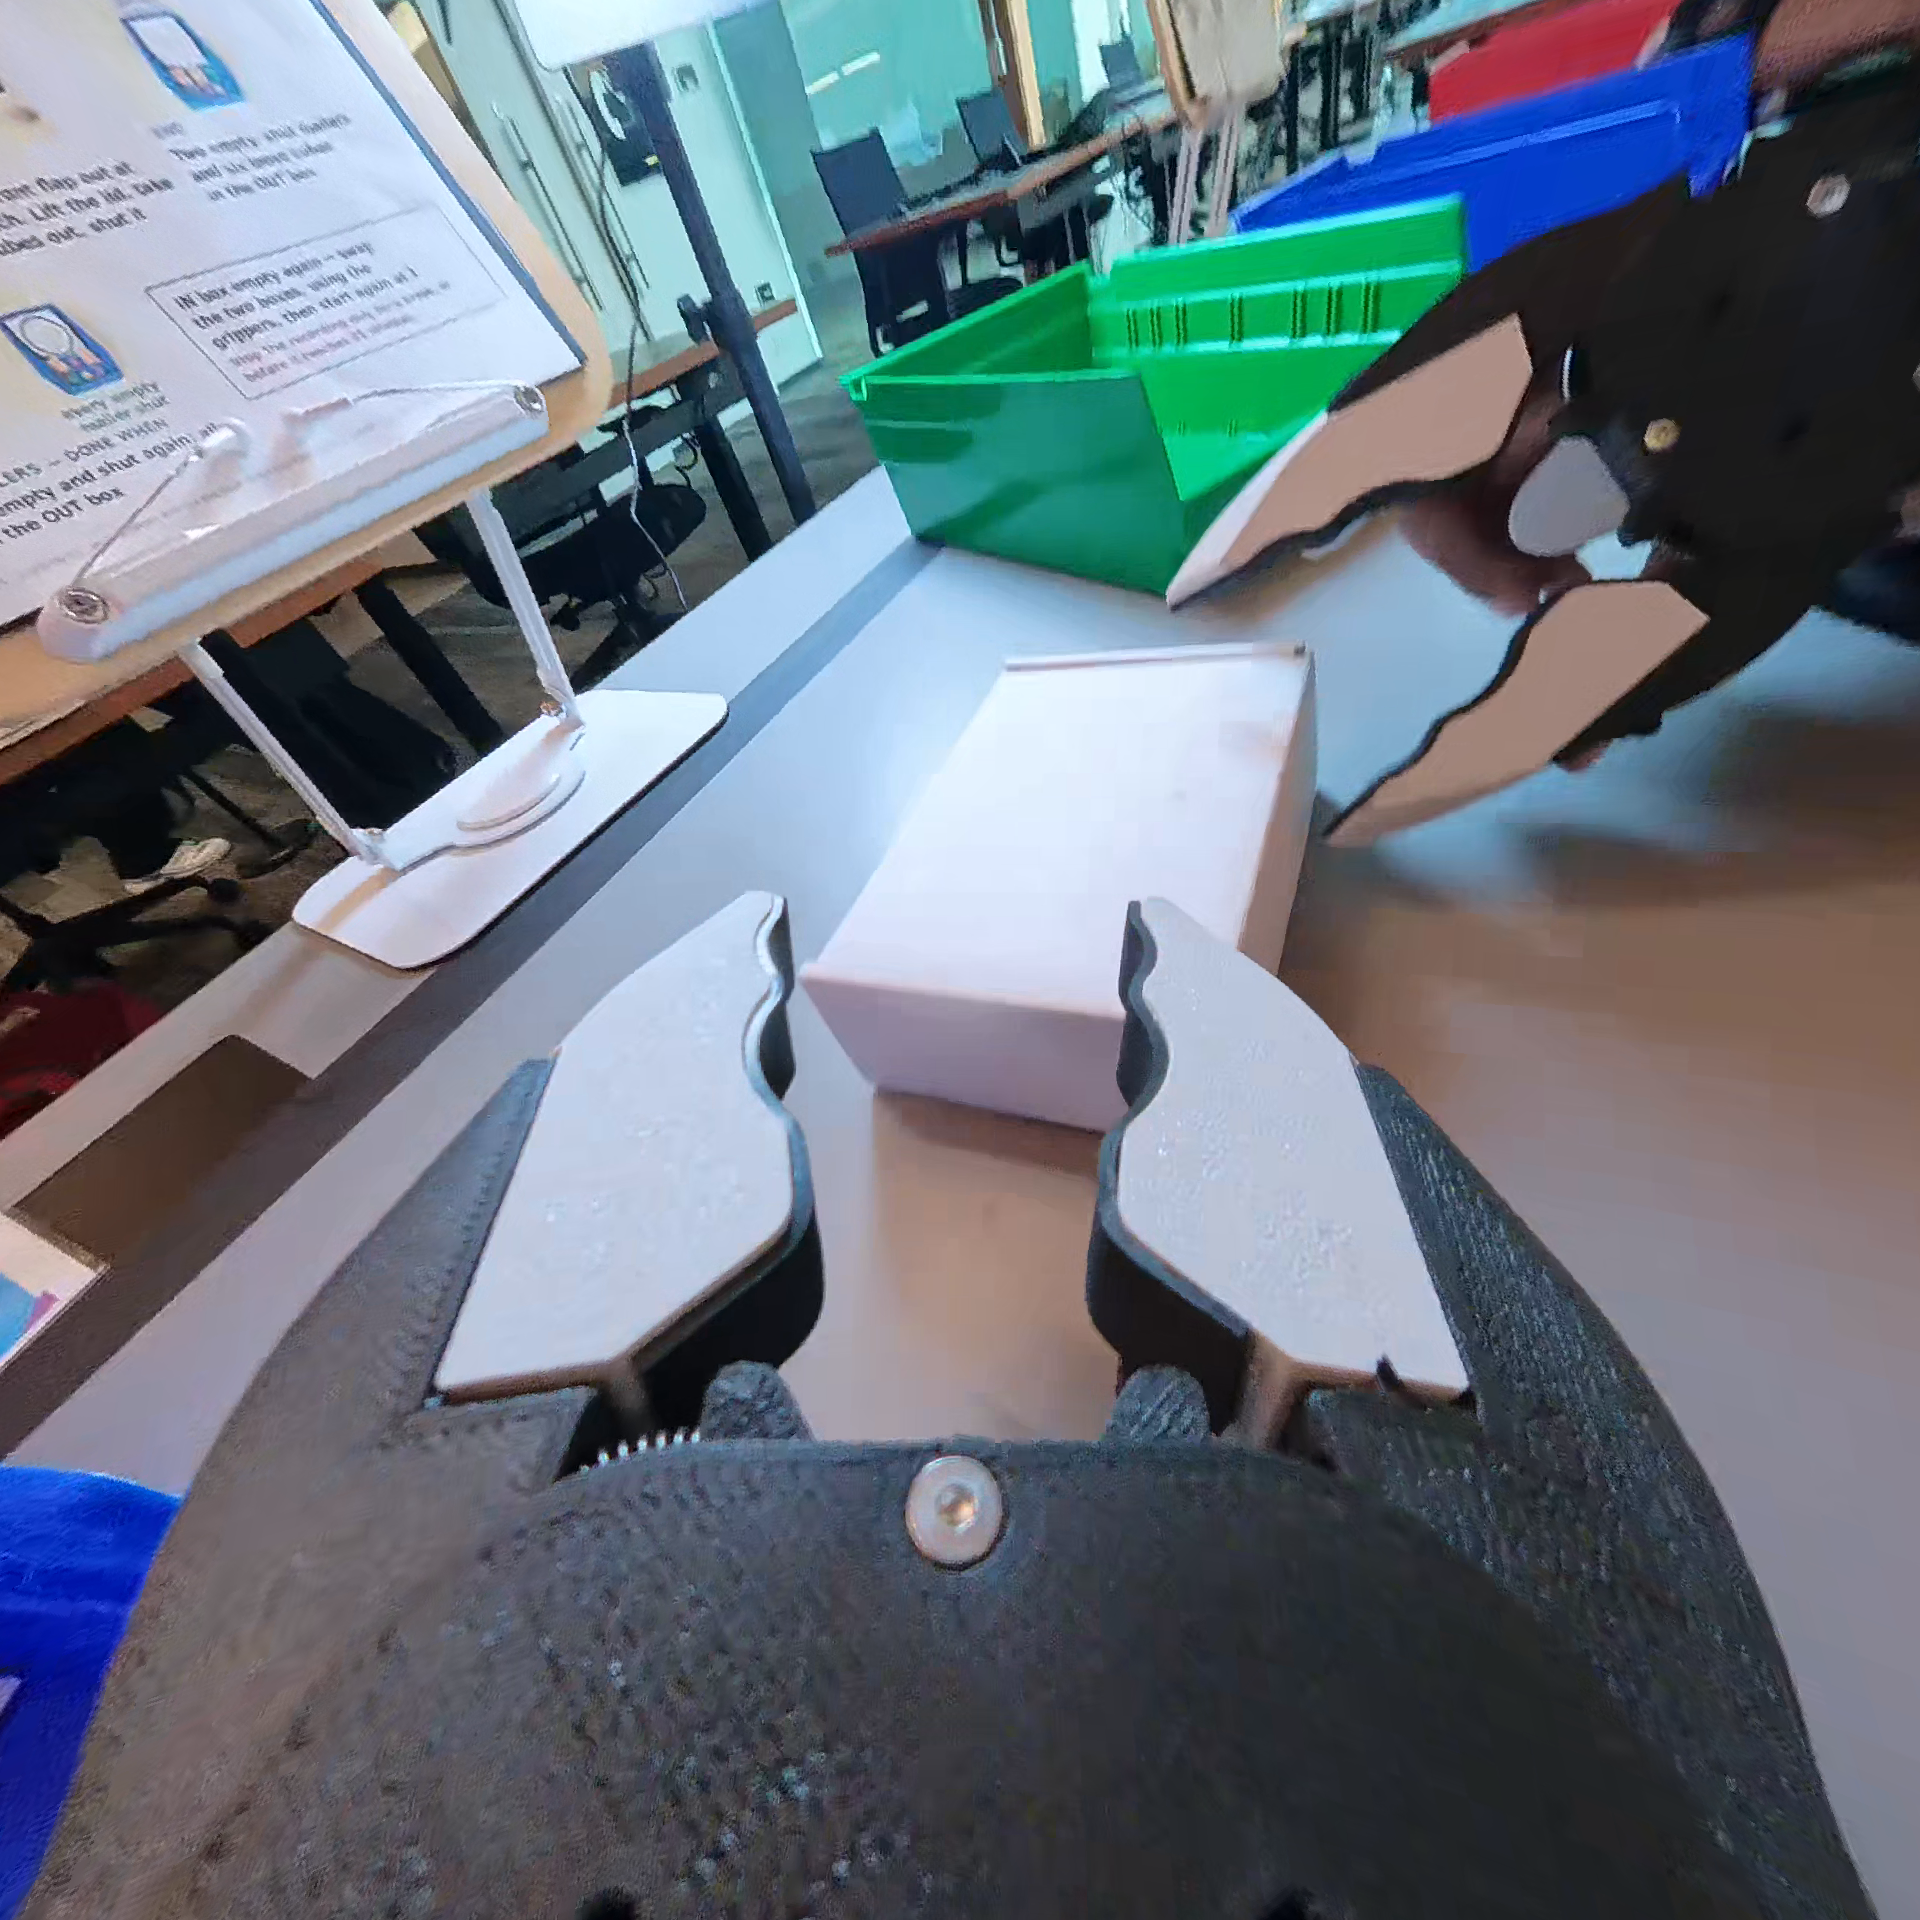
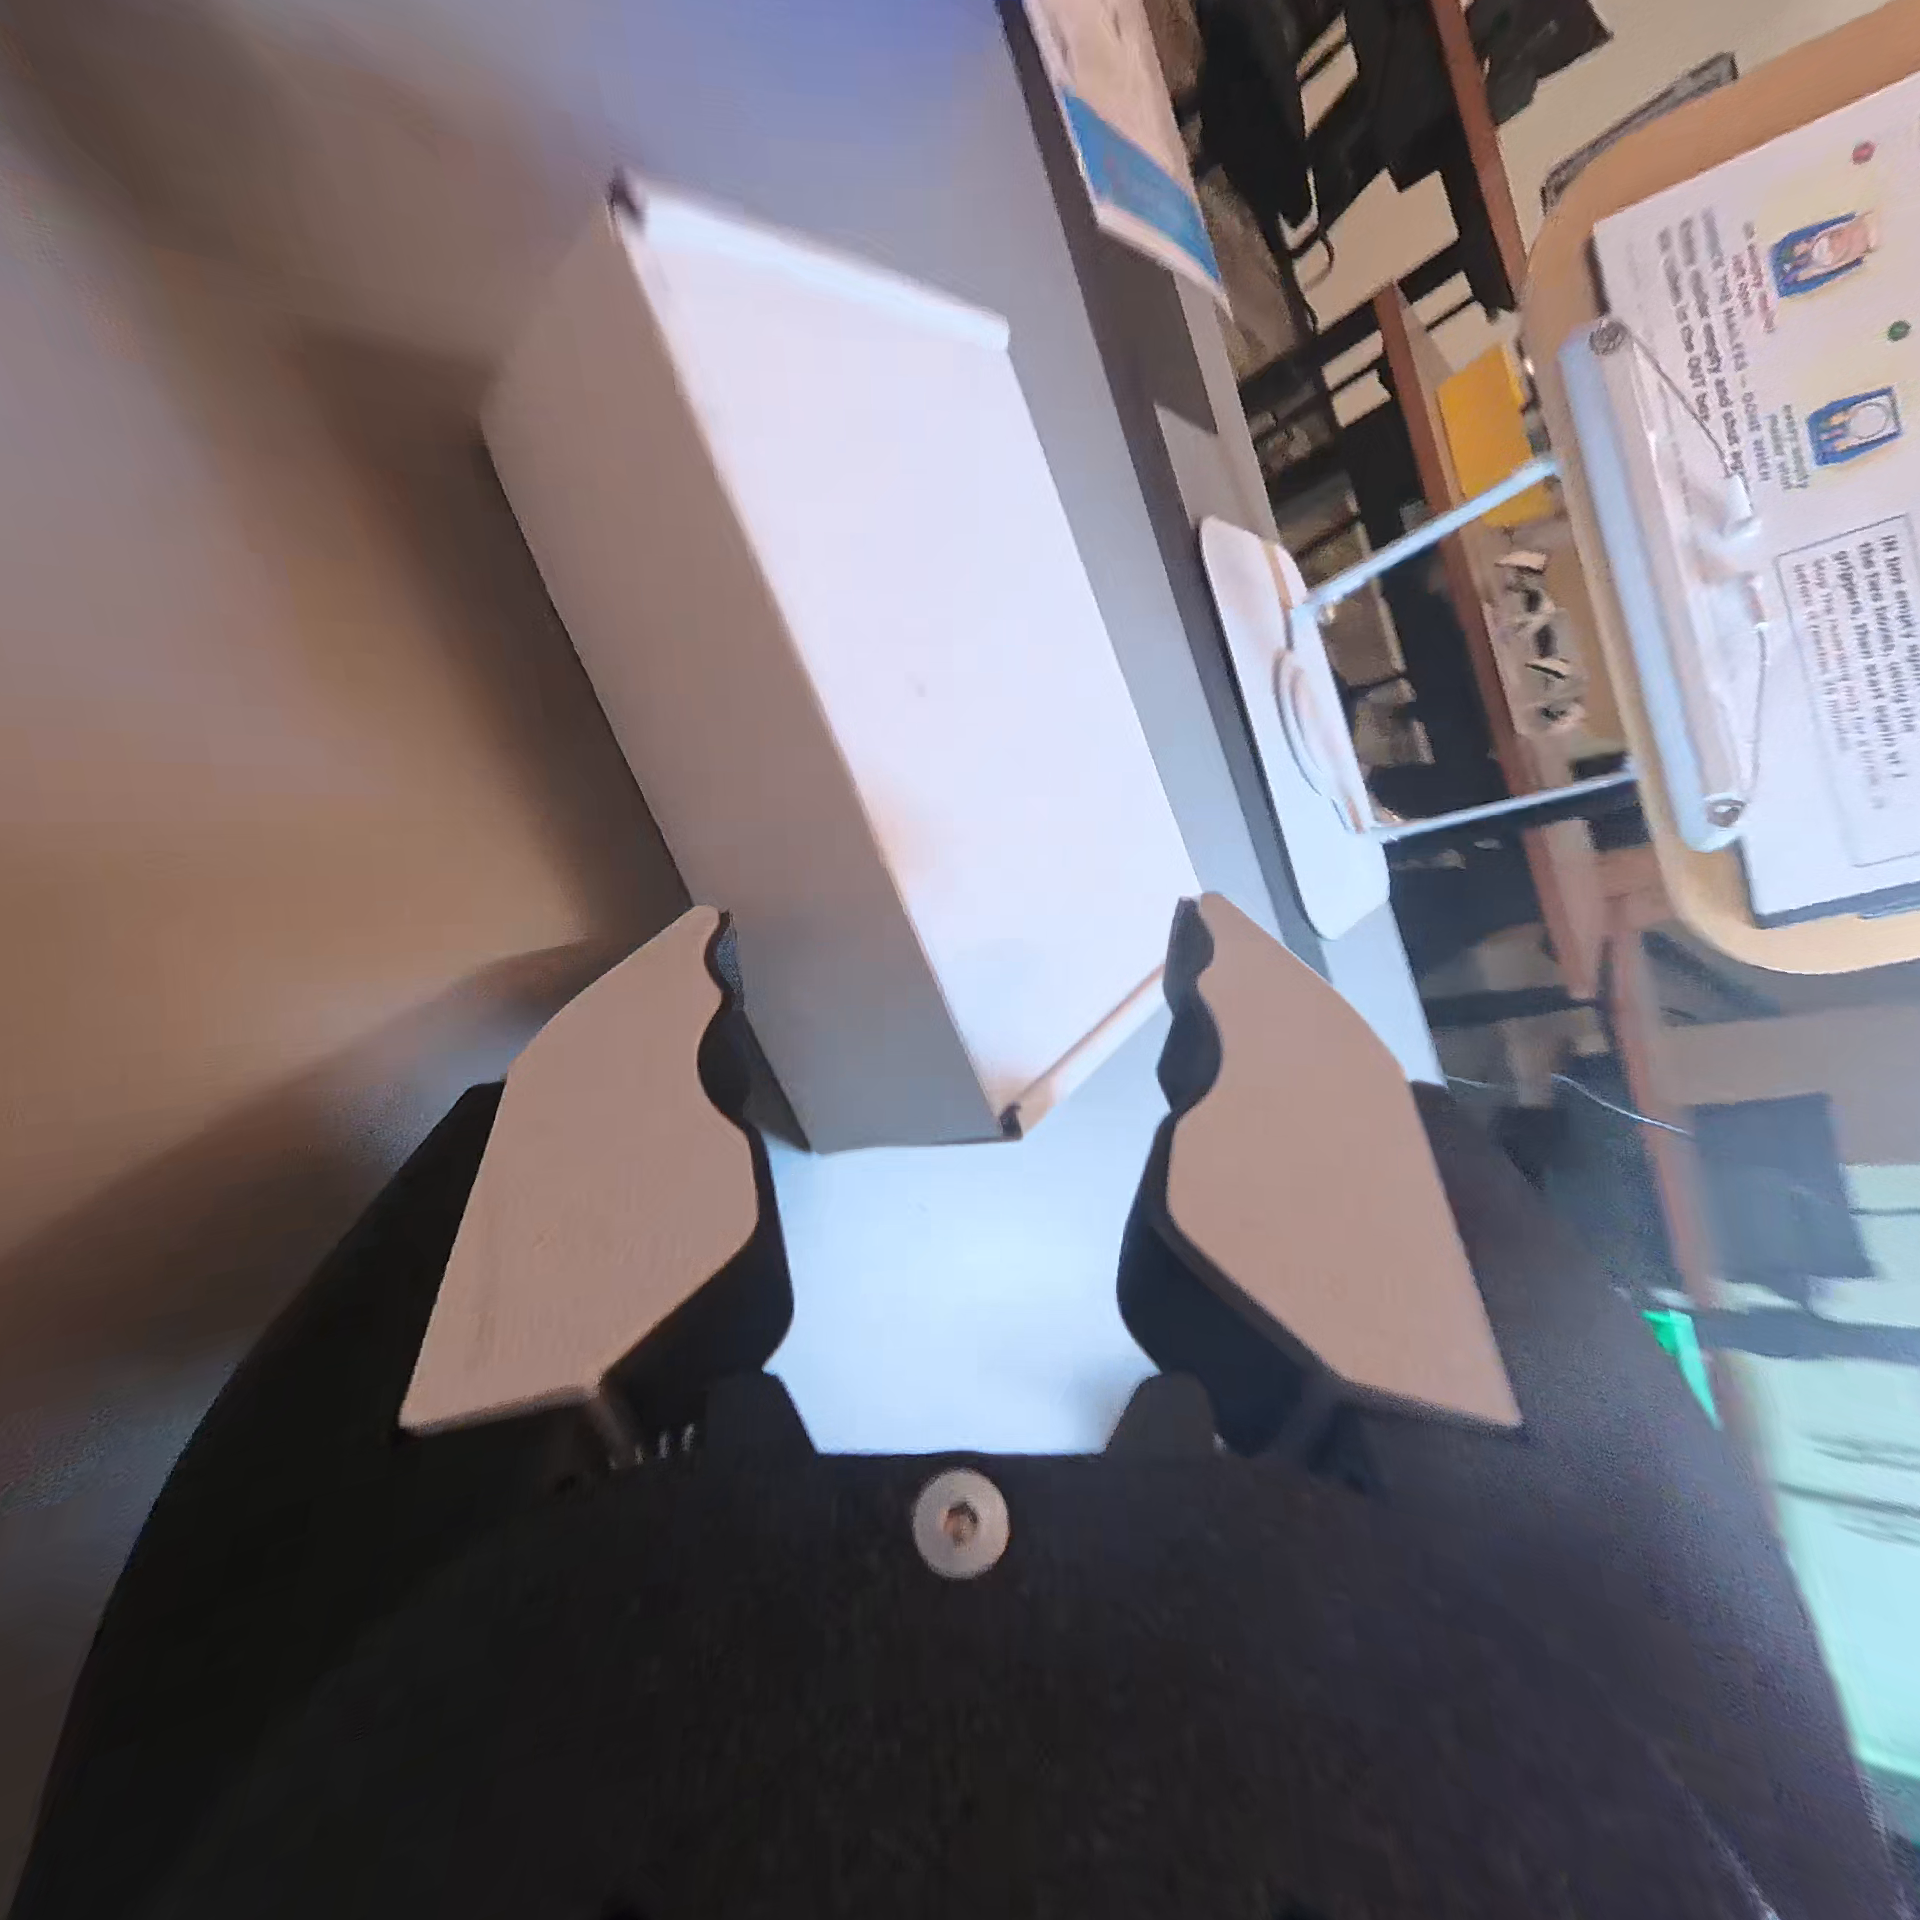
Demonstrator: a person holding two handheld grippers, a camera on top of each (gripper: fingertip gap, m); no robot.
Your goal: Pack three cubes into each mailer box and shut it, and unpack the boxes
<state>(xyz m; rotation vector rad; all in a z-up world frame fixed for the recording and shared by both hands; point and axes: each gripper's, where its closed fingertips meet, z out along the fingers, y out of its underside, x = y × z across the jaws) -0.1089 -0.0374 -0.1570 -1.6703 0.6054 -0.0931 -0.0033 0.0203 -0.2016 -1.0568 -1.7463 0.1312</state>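
Observation:
A closed white mailer box [image 1: 1081,862] lies flat on the grey table [image 1: 1558,1195], long side pointing away from me. My left gripper [image 1: 956,935] is open, its fingertips on either side of the box's near end, not closed on it. My right gripper [image 1: 1257,707] shows in the left wrist view, open, hovering at the box's far right end. In the right wrist view the same box [image 2: 831,644] fills the middle, and my right gripper [image 2: 956,935] is open with the box's near end between its fingertips. No cubes are in view.
A green bin [image 1: 1122,416] stands at the table's far edge, with blue bins [image 1: 1507,156] and a red bin behind it. A white stand with an instruction sheet [image 1: 260,312] sits at the left, its base [image 1: 520,821] on the table edge. The stand also shows in the right wrist view [image 2: 1714,571].

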